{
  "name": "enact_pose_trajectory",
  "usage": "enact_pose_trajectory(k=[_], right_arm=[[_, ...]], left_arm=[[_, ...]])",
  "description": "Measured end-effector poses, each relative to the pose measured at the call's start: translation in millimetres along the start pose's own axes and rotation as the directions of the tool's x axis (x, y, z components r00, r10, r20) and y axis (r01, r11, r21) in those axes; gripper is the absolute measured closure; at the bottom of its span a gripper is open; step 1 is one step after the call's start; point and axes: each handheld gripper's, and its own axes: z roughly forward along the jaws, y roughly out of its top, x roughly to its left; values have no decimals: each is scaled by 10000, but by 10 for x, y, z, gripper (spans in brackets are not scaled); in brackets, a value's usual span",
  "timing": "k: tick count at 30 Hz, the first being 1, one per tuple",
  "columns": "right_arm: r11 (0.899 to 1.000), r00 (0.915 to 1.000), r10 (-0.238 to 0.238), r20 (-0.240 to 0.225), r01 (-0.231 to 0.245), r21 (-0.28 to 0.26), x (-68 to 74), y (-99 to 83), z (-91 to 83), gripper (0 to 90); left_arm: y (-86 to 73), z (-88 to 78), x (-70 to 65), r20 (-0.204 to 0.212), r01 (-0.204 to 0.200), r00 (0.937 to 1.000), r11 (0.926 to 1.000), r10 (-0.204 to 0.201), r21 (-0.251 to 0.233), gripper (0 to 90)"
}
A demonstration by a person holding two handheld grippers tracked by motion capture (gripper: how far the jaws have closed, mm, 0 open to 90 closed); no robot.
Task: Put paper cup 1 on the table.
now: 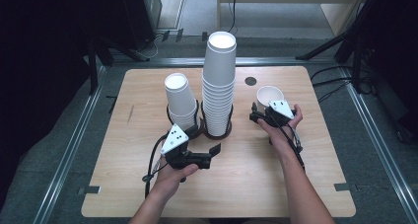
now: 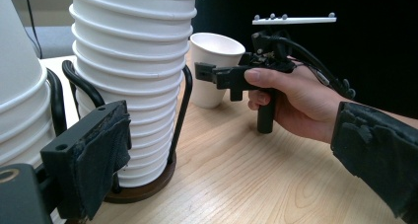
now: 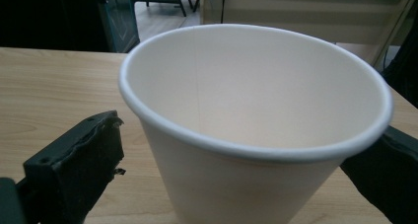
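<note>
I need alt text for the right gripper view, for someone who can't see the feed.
A single white paper cup stands upright and empty on the wooden table, seen close up. The right gripper has its two black fingers either side of the cup's wall, with a gap at the left finger.

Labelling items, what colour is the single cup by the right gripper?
White, clearest in the right gripper view: single cup.

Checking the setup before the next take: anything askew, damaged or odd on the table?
Nothing spilled or tipped. Both cup stacks, tall and short, stand upright in their holders, and the single cup stands upright between the right gripper's open jaws. One oddity: the cloth on the left gripper's pad looks frayed.
</note>
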Motion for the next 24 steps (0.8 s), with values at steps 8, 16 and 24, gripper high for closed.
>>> enact_pose_trajectory(k=[8, 16, 24], right_arm=[[9994, 9993, 333, -157, -334, -50, -2, 10, -87, 0], [9998, 9995, 163, -287, -160, 89, 4, -49, -217, 0], [9986, 9973, 515, -516, -511, 96, -28, -61, -445, 0]], left_arm=[[-5, 8, -2, -30, 22, 10000, 10000, -22, 8, 19], [-16, 23, -17, -74, -17, 10000, 10000, 17, 26, 19], [-28, 35, -4, -522, 20, 9986, 9999, -26, -111, 19]])
